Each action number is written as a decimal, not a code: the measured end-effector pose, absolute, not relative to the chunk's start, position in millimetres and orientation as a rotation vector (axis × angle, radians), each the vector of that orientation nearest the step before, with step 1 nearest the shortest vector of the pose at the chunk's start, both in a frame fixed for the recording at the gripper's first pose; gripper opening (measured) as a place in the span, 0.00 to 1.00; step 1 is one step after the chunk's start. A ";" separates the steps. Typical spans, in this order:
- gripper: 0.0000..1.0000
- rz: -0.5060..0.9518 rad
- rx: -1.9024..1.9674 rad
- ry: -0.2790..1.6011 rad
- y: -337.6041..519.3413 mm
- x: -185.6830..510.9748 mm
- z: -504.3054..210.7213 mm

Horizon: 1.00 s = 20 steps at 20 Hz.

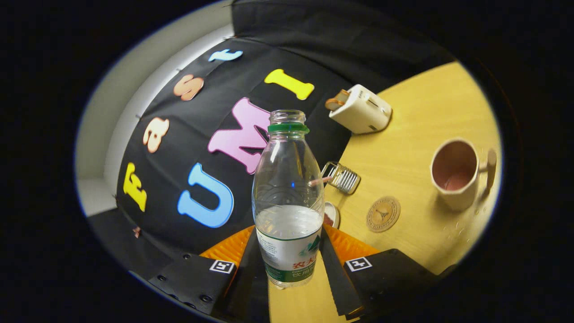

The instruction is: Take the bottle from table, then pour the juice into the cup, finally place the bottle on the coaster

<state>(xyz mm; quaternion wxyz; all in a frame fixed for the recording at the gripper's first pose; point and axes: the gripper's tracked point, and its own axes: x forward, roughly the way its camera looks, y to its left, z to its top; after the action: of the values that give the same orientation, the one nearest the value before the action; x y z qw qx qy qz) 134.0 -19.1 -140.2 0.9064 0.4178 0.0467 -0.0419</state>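
Note:
A clear plastic bottle with a green neck ring and no cap stands between my fingers, about a third full of clear liquid. My gripper is shut on the bottle, with both fingers pressing its labelled lower part. The whole scene looks tilted. Beyond the fingers to the right, a beige cup with a handle stands on the wooden table, and a little liquid shows at its bottom. A round brown coaster lies flat on the table between the bottle and the cup.
A cream toaster sits at the back of the table by the black cloth wall. A small metal rack and a small dish lie just behind the bottle. Droplets dot the table near the cup.

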 end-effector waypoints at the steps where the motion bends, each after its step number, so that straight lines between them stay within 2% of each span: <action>1: 0.74 -0.098 0.769 0.091 -23.2 136.7 -133.4; 10: 0.74 -0.114 0.129 0.074 -20.5 152.5 -87.0; 16: 0.75 -0.178 -0.026 0.011 -28.3 170.2 -55.3; 20: 0.74 -0.150 -0.118 -0.034 -10.3 190.0 -33.5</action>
<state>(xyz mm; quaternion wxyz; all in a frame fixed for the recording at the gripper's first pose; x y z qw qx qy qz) 190.0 -10.3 -33.5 0.9953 -0.0591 -0.0168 -0.0747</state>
